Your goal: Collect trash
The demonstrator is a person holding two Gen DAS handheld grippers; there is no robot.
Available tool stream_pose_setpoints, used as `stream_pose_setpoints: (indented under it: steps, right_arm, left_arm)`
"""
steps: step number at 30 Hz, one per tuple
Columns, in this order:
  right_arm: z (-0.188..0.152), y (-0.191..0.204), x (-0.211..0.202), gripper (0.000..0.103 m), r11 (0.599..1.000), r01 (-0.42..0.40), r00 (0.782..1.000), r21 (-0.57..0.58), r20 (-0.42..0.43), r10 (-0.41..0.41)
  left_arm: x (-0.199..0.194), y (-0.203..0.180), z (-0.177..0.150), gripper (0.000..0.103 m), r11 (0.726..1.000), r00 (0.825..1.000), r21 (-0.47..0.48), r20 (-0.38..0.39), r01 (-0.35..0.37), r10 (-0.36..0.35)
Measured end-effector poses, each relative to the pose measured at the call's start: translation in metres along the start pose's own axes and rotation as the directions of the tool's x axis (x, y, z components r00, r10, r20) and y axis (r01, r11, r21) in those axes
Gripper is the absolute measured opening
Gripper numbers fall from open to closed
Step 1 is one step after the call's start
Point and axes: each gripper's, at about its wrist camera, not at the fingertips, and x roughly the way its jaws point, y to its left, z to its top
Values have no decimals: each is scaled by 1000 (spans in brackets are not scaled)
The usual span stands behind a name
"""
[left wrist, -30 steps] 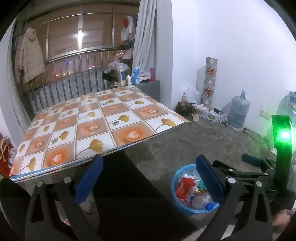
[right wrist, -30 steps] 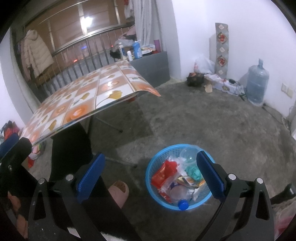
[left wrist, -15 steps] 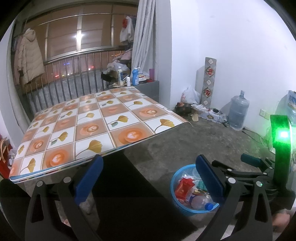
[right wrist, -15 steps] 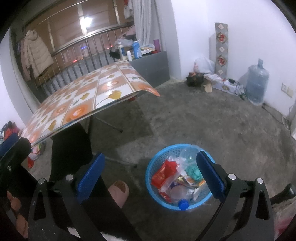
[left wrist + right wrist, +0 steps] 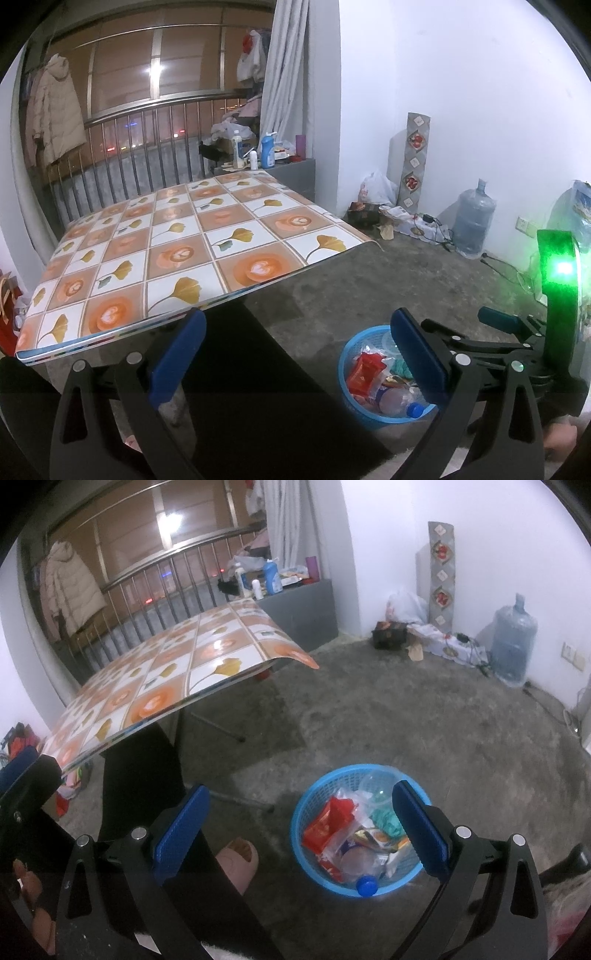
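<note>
While the right gripper [image 5: 299, 830] is holding its fingers spread wide and empty, its right finger is hiding part of the trash-filled blue basket [image 5: 308, 864] sitting on the floor. The left gripper [image 5: 295, 354] is likewise gaping empty before the bare desk [image 5: 177, 243], its right finger covering the basket's edge. Nothing is shifting from the earlier frames.

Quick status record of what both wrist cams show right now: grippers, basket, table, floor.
left gripper: open, holding nothing
right gripper: open, holding nothing, above the basket
basket: blue, on the floor, upright
basket contents: red wrapper, clear bottle with blue cap, clear cup, other packets
table: tile-pattern top, no trash visible on it
floor: bare concrete, no loose trash seen near the basket
</note>
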Motion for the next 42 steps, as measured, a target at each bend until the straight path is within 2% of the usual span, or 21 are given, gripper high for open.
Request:
stream_pose_setpoints:
  steps: [22, 29, 32, 42]
  right_arm:
    - [1, -1, 0, 95, 1000, -1, 1000, 4, -8, 1]
    - [1, -2, 0, 95, 1000, -1, 1000, 2, -8, 1]
    - [1, -1, -2, 95, 1000, -1, 1000, -4, -1, 1]
    - [1, -2, 1, 95, 1000, -3, 1000, 2, -9, 3]
  left_arm:
    - [0, 9, 0, 98, 999, 1000, -40, 0, -13, 13]
    - [-6, -4, -1, 98, 1000, 1000, 30, 28, -7, 6]
    - [-3, -6, -2, 98, 999, 1000, 44, 18, 7, -7]
    - [1, 0, -4, 98, 1000, 1000, 7, -12, -14, 14]
